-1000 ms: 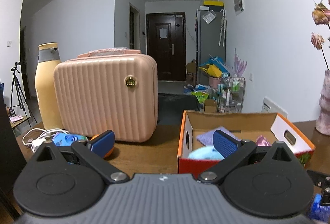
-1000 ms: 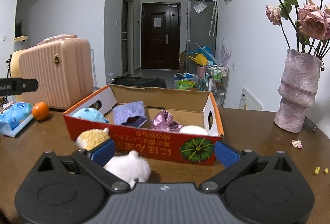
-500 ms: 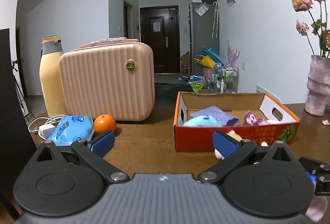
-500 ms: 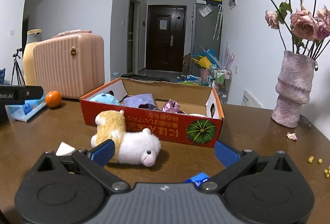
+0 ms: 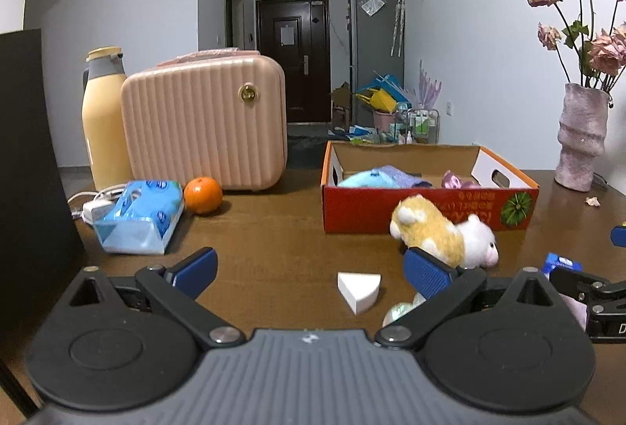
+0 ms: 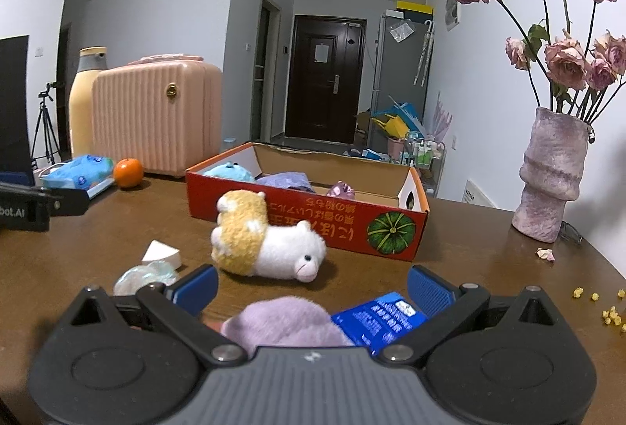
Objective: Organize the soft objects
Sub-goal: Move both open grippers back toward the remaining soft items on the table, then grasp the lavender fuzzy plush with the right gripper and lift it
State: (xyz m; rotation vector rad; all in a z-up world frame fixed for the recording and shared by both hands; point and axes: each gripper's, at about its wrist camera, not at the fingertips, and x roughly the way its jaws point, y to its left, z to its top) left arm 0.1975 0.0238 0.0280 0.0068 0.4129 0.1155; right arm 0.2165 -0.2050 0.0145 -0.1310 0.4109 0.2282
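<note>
A red cardboard box [image 5: 426,211] [image 6: 309,217] stands on the brown table and holds a light blue plush [image 5: 367,179] [image 6: 229,171], a purple cloth [image 6: 287,180] and a pink soft item [image 6: 341,189]. A yellow and white plush toy [image 5: 446,235] [image 6: 266,245] lies on its side in front of the box. A white sponge wedge [image 5: 358,290] [image 6: 162,253] and a pale shiny soft item [image 6: 144,278] lie nearer. My left gripper [image 5: 311,270] is open above the table, nothing in it. My right gripper [image 6: 311,284] is open; a lilac plush [image 6: 281,323] and a blue packet [image 6: 375,319] lie just beneath it.
A pink ribbed case [image 5: 203,123], a yellow flask [image 5: 103,119], a blue tissue pack [image 5: 141,215] and an orange [image 5: 202,195] stand at the left. A vase of dried roses [image 6: 551,174] is at the right, with crumbs [image 6: 598,303] by the table edge.
Both grippers have pulled back from the box towards the near table edge. The plush toy, sponge wedge, lilac plush and blue packet have come into view.
</note>
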